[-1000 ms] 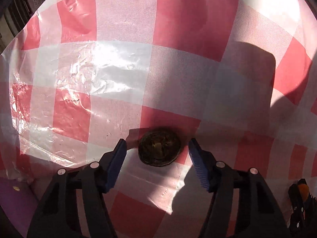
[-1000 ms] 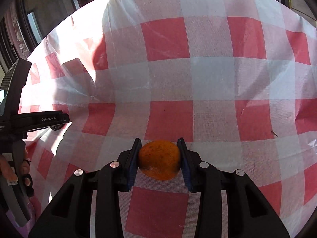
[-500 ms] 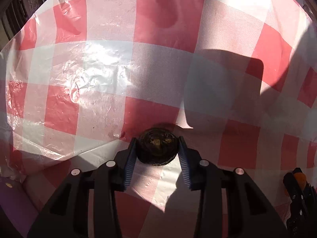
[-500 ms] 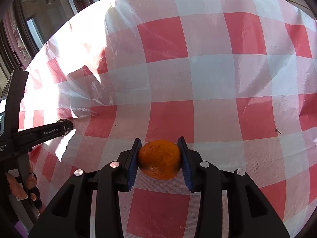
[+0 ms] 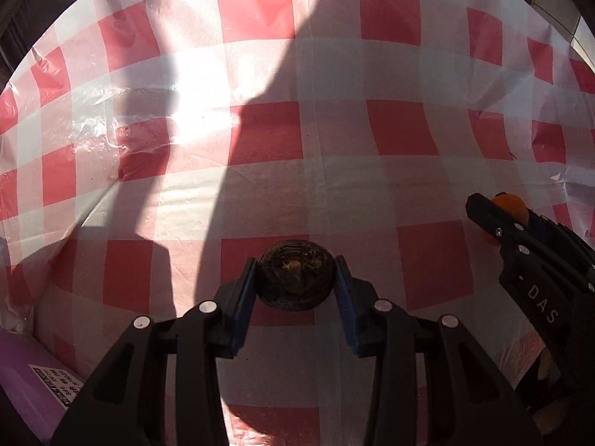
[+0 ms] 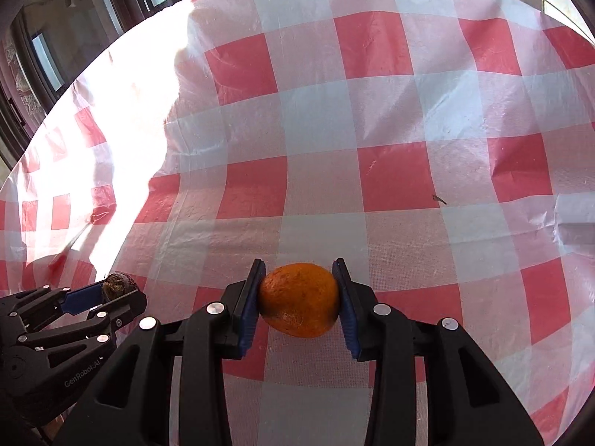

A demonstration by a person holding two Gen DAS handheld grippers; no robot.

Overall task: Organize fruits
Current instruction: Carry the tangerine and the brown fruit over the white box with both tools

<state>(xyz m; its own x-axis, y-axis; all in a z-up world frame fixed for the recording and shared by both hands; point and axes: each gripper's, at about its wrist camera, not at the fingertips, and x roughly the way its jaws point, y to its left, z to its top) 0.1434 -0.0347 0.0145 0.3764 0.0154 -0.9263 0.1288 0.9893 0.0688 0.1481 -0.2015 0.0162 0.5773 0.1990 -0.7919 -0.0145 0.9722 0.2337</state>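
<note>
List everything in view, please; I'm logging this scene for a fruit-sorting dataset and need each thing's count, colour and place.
round orange citrus fruit: one, orange, clamped between the right gripper's blue pads above the cloth.
dark wrinkled round fruit: one, brown-black, clamped between the left gripper's blue pads.
red-and-white checked plastic tablecloth: one, red and white, covering the whole table, creased, part sunlit.
purple box with a printed label: one, purple, at the lower left edge of the left wrist view.
windows with dark frames: several, dark, beyond the table's far edge.
left gripper: one, black with blue pads, shut.
right gripper: one, black with blue pads, shut.
</note>
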